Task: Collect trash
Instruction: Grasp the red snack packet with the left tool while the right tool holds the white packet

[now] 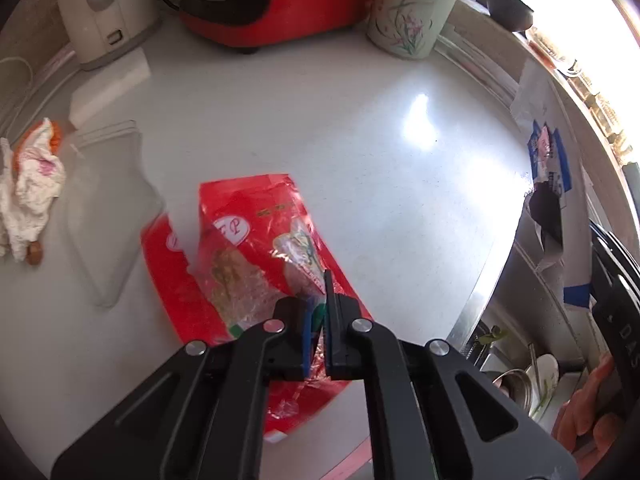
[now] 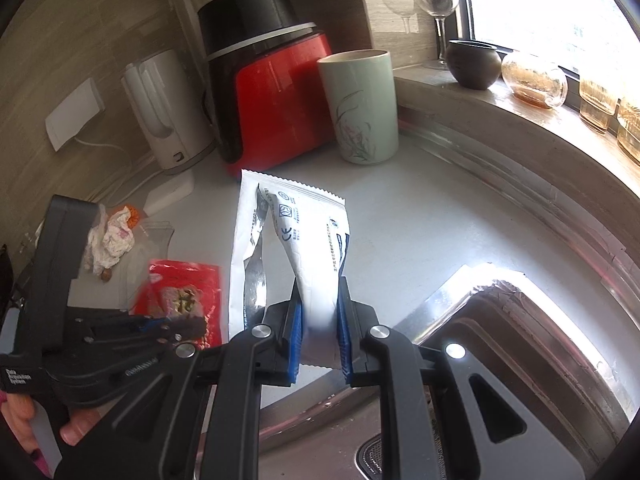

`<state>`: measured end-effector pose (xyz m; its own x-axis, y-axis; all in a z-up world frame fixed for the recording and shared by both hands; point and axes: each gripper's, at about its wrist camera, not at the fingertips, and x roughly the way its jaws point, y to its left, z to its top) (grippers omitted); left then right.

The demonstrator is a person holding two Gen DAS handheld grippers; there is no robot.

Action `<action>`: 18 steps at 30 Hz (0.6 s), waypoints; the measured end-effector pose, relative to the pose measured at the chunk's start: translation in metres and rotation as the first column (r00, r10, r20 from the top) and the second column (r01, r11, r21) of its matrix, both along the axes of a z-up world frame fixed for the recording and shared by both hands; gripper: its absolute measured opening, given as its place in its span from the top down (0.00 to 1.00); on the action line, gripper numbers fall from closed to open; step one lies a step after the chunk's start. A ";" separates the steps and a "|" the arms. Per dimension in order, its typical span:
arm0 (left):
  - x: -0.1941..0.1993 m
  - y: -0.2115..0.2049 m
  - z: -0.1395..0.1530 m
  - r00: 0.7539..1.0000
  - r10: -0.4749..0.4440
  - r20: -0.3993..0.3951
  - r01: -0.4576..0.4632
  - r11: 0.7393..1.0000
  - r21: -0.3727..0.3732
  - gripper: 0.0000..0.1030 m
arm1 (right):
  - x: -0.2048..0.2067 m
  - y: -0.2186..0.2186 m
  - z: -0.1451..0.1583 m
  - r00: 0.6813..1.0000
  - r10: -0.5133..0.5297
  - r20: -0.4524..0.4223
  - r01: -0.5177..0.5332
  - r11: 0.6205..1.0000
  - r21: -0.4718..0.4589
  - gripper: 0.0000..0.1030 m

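Left claw (image 1: 320, 320) pinches the red wrapper (image 1: 248, 248) off the tabletop (image 1: 360, 140); right claw (image 2: 320, 320) grips the white pouch (image 2: 280, 232) clear of it.

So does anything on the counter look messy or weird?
Yes. A crumpled tissue and orange peel lie loose on the counter beside the kettle. The red wrapper and white packet are torn-open empties, each pinched in a gripper.
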<state>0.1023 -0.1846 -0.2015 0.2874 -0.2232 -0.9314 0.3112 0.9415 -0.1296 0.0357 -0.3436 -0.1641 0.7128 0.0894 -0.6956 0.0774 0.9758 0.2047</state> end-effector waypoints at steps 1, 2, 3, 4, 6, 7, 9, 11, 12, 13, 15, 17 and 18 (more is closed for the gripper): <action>-0.003 0.004 0.004 1.000 -0.002 0.007 0.002 1.000 -0.009 0.96 | 0.000 0.002 0.000 1.000 0.004 -0.001 -0.004 1.000 0.000 0.85; -0.006 0.007 0.008 1.000 -0.004 0.015 0.004 1.000 -0.017 0.96 | -0.001 0.006 0.002 1.000 0.009 0.000 -0.009 1.000 -0.001 0.84; -0.012 0.013 0.014 1.000 -0.008 0.025 0.008 1.000 -0.027 0.96 | -0.003 0.009 0.003 1.000 0.012 0.001 -0.012 1.000 -0.003 0.85; -0.015 0.017 0.019 0.999 -0.012 0.033 0.013 0.999 -0.035 0.96 | -0.005 0.013 0.005 1.000 0.016 0.002 -0.016 1.000 -0.004 0.85; -0.026 0.030 0.031 0.999 -0.018 0.050 0.020 0.999 -0.048 0.96 | -0.011 0.024 0.011 1.000 0.025 0.006 -0.024 1.000 -0.012 0.85; -0.034 0.037 0.038 0.998 -0.022 0.060 0.026 0.998 -0.055 0.96 | -0.015 0.030 0.014 1.000 0.030 0.008 -0.030 0.999 -0.014 0.85; -0.050 0.054 0.052 0.996 -0.039 0.083 0.043 0.998 -0.051 0.96 | -0.024 0.043 0.020 0.999 0.037 0.014 -0.037 0.999 -0.012 0.85; -0.064 0.070 0.061 0.994 -0.051 0.099 0.056 0.997 -0.043 0.96 | -0.034 0.059 0.026 0.998 0.053 0.017 -0.053 0.999 -0.013 0.85; -0.073 0.083 0.066 0.993 -0.057 0.103 0.062 0.997 -0.040 0.96 | -0.042 0.070 0.030 0.998 0.065 0.016 -0.065 0.998 -0.006 0.85; -0.081 0.094 0.069 0.992 -0.058 0.109 0.062 0.997 -0.034 0.96 | -0.048 0.079 0.032 0.997 0.074 0.015 -0.074 0.997 0.000 0.85; -0.099 0.115 0.073 0.991 -0.066 0.116 0.068 0.998 -0.015 0.96 | -0.063 0.101 0.034 0.995 0.097 0.007 -0.097 0.995 -0.001 0.85; -0.113 0.135 0.074 0.991 -0.068 0.116 0.068 0.998 0.000 0.96 | -0.079 0.123 0.036 0.992 0.123 0.000 -0.123 0.992 -0.005 0.85; -0.124 0.148 0.073 0.992 -0.069 0.109 0.069 0.998 0.001 0.96 | -0.088 0.137 0.035 0.990 0.140 -0.004 -0.140 0.990 -0.004 0.85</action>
<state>-0.0216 -0.0364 -0.1283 0.3711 -0.2484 -0.8948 0.3876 0.9170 -0.0938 -0.0525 -0.2064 -0.1287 0.6909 0.1850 -0.6989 -0.0592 0.9779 0.2004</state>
